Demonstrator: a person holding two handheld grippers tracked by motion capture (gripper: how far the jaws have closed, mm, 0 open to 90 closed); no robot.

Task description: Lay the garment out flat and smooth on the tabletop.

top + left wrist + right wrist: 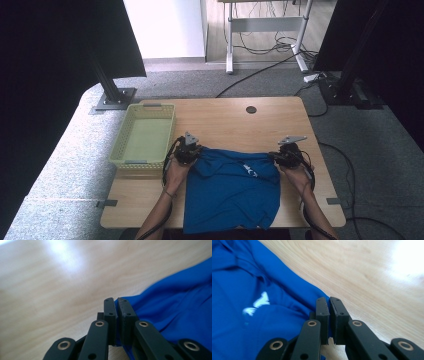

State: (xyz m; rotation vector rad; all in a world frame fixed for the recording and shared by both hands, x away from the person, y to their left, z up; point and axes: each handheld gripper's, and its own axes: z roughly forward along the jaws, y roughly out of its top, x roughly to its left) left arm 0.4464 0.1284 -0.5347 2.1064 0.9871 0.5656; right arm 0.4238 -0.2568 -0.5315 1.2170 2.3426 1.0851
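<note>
1. A blue shirt (231, 192) lies flat on the wooden table (225, 122), close to the person's side. Its bottom edge hangs a little over the near edge of the table.
2. The left gripper (187, 150) sits at the far left corner of the shirt. The left hand (175, 172) holds it from behind, and the forearm comes up from the bottom, leaning a bit to the right.
3. In the left gripper view, the jaws are pressed almost together, and the blue cloth (175, 307) is pinched between them at its edge.
4. The right gripper (286, 152) sits at the far right corner of the shirt. The right hand (296, 172) holds it, and that forearm leans a bit to the left.
5. In the right gripper view, the jaws are also squeezed nearly closed on the shirt's edge (262, 315). A small white mark (258, 303) shows on the cloth.
6. Both grippers are low, right at the table top, well apart from each other.
7. A pale green basket (145, 135) stands on the table's left side, just beside the left gripper.
</note>
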